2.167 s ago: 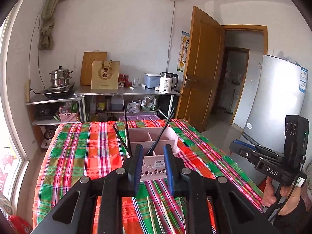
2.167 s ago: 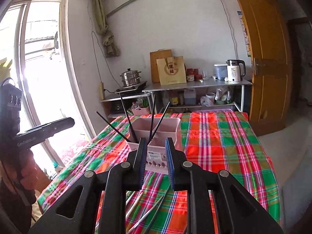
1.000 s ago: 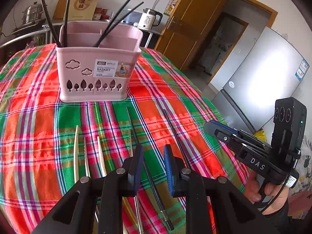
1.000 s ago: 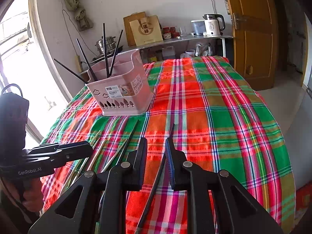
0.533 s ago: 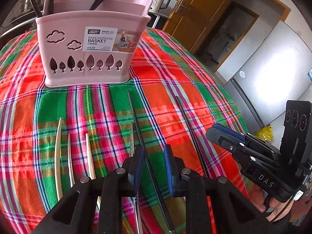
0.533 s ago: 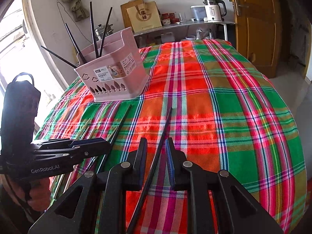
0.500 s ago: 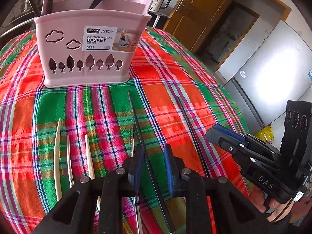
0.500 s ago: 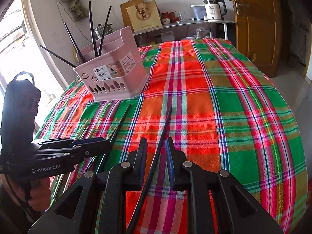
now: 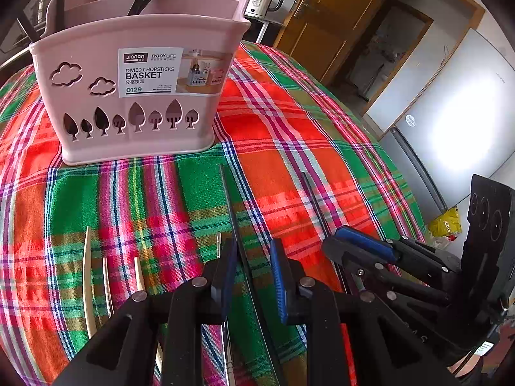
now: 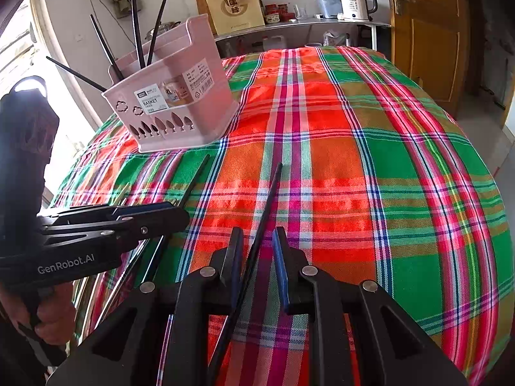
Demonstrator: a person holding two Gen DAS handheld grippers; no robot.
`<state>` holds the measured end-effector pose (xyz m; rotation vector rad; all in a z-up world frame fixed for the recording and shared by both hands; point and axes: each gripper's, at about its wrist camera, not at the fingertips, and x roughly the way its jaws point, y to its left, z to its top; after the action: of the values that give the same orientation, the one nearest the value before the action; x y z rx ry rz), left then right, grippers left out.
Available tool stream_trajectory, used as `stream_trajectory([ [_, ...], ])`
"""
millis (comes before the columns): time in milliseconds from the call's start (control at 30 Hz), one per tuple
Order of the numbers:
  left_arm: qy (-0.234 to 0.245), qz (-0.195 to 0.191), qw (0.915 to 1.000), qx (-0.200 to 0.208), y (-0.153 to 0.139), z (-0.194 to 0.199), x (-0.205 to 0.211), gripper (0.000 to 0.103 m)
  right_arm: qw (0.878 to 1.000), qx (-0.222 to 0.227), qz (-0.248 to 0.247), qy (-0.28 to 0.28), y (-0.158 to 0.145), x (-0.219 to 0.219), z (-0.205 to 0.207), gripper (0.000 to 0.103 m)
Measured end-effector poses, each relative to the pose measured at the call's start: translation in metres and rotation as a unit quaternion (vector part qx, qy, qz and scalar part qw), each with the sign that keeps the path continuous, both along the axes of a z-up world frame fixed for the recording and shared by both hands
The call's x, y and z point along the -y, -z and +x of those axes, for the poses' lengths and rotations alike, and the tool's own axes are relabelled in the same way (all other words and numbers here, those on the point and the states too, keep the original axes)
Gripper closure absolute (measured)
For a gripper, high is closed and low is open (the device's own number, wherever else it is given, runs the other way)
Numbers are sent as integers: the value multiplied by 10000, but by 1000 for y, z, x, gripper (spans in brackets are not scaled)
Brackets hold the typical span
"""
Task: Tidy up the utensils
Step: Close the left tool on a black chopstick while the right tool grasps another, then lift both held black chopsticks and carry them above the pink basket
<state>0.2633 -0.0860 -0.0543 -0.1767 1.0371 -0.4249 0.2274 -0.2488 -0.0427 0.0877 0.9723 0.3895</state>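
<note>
Right wrist view: bare plaid tablecloth (image 10: pixel 402 167) spreads rightward to its edge.

The cloth (image 9: pixel 289 122) over the desk is woven plaid fabric, a bit coarse, and you can see the weave up close. The basket (image 9: pixel 135 119) looks like smooth pink plastic with a soft sheen and a glossy paper label (image 9: pixel 149 72) stuck on front. The black chopsticks (image 9: pixel 230 206) lying on the cloth look matt, while the pale ones (image 9: pixel 87 276) have a slight shine. Both the left gripper (image 9: pixel 251 270) and the right gripper (image 10: pixel 256 263) are matt black with ridged blue pads (image 9: pixel 278 276). The kettle (image 10: pixel 355 1) at the back is glossy white plastic.
</note>
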Motion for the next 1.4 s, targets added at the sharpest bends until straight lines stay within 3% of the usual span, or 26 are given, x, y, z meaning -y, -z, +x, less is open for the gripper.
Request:
stream_trajectory([
  [133, 29, 87, 10000, 33, 0, 4, 3, 82, 9998, 30, -202, -52, 1, 1, 0, 93],
  [767, 404, 935, 9945, 253, -1, 16, 38, 83, 9983, -182, -544, 55, -2, 3, 15, 94],
  [900, 352, 1091, 9927, 375, 1, 14, 40, 93, 9987, -129, -499, 21, 0, 4, 17, 94],
  [1200, 314, 701, 9967, 275, -6, 12, 26, 98, 9996, 3, -281, 49, -10, 10, 12, 96],
  [1400, 353, 440, 9970, 537, -38, 1, 21, 98, 9994, 348, -65, 56, -38, 17, 5, 97],
])
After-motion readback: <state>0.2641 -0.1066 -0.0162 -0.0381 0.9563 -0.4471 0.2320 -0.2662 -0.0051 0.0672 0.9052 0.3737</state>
